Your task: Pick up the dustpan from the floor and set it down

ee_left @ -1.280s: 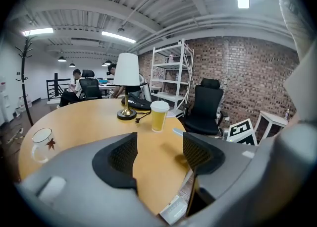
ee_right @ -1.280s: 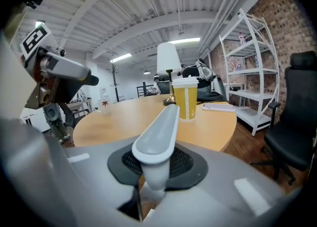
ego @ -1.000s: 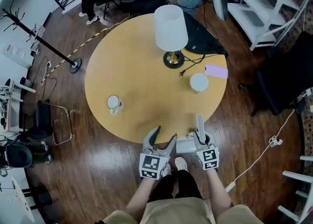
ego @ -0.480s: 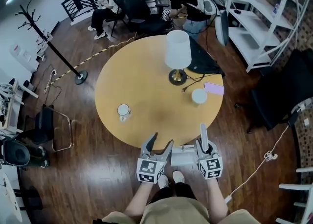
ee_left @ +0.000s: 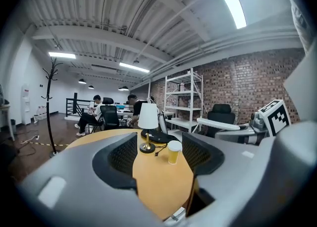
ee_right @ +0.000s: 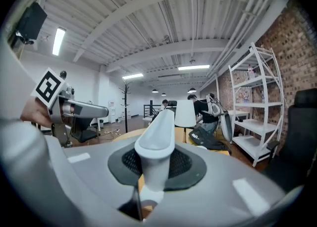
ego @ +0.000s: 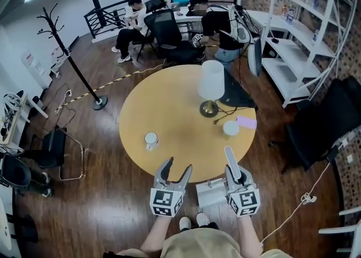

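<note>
Right gripper (ego: 238, 177): jaws are standing fully closed and clamping the pale handle (ee_right: 157, 134) of the dustpan (ego: 210, 194). In the right gripper view the handle is running up between the black pads and poking out forward past them.

The dustpan is sitting clear of the dark wood floor (ego: 107, 206). Its pan is hanging just beside the right gripper, between the two grippers, at the near rim of the round table (ego: 169, 110). I cannot tell whether the pan is touching that rim.

Left gripper (ego: 177, 165): jaws are standing a little apart and have just been closing. Nothing is lying between them; the left gripper view is looking straight through the gap at the tabletop. This gripper is hovering near the dustpan, on its left, apart from it.

Both grippers are pointing toward the table, roughly level, side by side. The person's shoes (ego: 192, 221) are showing below them.

On the table, well apart from the grippers: a white-shaded lamp (ego: 212, 80), a paper cup (ego: 230, 129), a pink phone (ego: 246, 122), a black bag (ego: 234, 96) and a white mug (ego: 151, 139).

Beyond the table, a coat stand (ego: 67, 54) is standing at the left, white shelving (ego: 293, 43) at the right, and people are sitting at desks at the back.
</note>
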`<state>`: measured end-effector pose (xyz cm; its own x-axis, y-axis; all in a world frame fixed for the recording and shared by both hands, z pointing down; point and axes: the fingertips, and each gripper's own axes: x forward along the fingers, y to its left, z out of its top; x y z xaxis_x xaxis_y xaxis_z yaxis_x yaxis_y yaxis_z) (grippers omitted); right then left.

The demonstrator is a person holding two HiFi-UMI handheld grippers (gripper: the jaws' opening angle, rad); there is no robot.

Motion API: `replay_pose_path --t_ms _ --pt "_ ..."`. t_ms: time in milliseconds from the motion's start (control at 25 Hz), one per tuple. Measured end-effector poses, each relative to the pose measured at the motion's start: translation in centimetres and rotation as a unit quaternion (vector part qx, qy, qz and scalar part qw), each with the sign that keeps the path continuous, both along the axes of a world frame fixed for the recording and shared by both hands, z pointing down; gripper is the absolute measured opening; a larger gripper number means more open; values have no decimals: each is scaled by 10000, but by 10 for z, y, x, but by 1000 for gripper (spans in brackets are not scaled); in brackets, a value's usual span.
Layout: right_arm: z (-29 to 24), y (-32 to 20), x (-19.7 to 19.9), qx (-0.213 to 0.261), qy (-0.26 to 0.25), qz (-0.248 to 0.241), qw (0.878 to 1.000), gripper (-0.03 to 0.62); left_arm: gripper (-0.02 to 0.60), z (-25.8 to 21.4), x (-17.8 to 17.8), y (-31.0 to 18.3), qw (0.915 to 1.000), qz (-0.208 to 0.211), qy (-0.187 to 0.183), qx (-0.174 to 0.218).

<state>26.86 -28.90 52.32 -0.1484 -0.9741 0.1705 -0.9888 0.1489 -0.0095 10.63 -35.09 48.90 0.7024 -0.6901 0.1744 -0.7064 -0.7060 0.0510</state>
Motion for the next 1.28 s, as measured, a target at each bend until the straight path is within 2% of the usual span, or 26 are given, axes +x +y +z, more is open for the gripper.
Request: replay_pose_path --t_ms 280,480,720,920,1080,1280 --pt "-74 2 -15 424 18 -128 9990 57 265 -66 -26 4 9978 -424 362 347" --pt "-102 0 -27 476 -53 -93 9988 57 265 -99 -41 7 9950 -593 387 711" --pt "-129 -5 -28 522 -198 136 9983 55 265 -112 -58 8 9921 -931 222 816" --pt "-143 -9 -43 565 -212 34 9982 55 267 -116 -68 11 9899 -1117 172 852" --pt "-143 -14 -58 371 -257 -68 9990 58 267 -120 -77 12 9883 -1209 235 899" --pt "-142 -15 -63 410 -240 -35 9989 57 267 -123 -86 14 9865 -1299 289 956"
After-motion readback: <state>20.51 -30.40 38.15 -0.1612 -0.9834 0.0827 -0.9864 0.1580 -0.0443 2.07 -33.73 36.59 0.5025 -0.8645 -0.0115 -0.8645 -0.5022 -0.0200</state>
